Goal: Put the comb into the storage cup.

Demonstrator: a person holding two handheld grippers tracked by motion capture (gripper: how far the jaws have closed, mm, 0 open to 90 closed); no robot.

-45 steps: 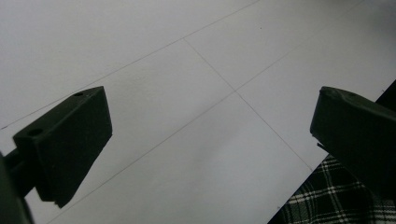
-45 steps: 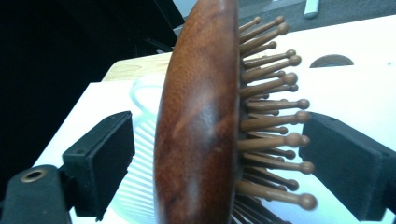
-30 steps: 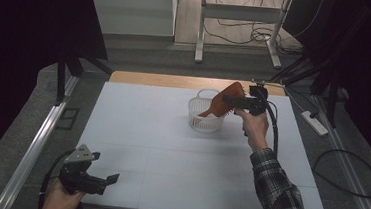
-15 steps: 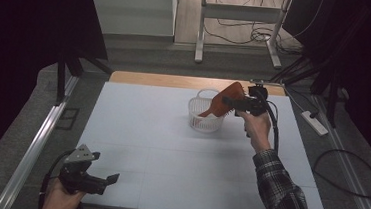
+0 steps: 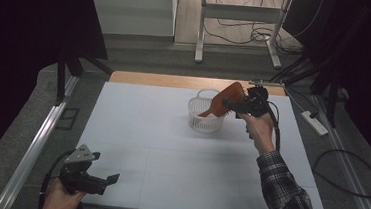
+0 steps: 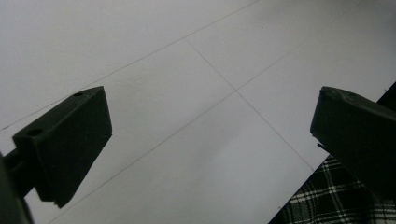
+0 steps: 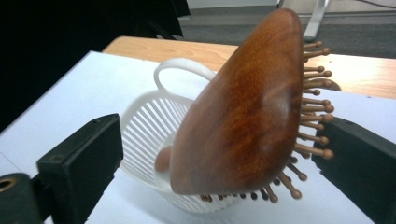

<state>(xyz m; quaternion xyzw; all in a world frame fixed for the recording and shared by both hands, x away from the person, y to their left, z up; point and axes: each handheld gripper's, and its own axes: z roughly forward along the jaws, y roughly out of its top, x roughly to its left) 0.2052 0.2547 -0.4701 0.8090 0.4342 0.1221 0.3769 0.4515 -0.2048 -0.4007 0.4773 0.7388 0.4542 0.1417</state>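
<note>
1. High view: the counter (image 5: pixel 136 126), covered by a pale sheet, is the largest thing; a strip of wood shows at its far edge.
2. A person's right arm in a plaid sleeve (image 5: pixel 287 192) reaches up the counter's right side.
3. The white slatted basket (image 5: pixel 205 116) stands on the far middle of the counter, its loop handle at the far side.
4. The wooden hairbrush (image 5: pixel 225 98) leans tilted, its handle end down inside the basket and its head up over the rim.
5. The right gripper (image 5: pixel 231 104) has just been opening its jaws; in the right gripper view the hairbrush head (image 7: pixel 243 107) stands between them, the left jaw clear of it.
6. The left gripper (image 5: pixel 109 181) hovers at the near left corner, jaws wide with nothing between them.
</note>
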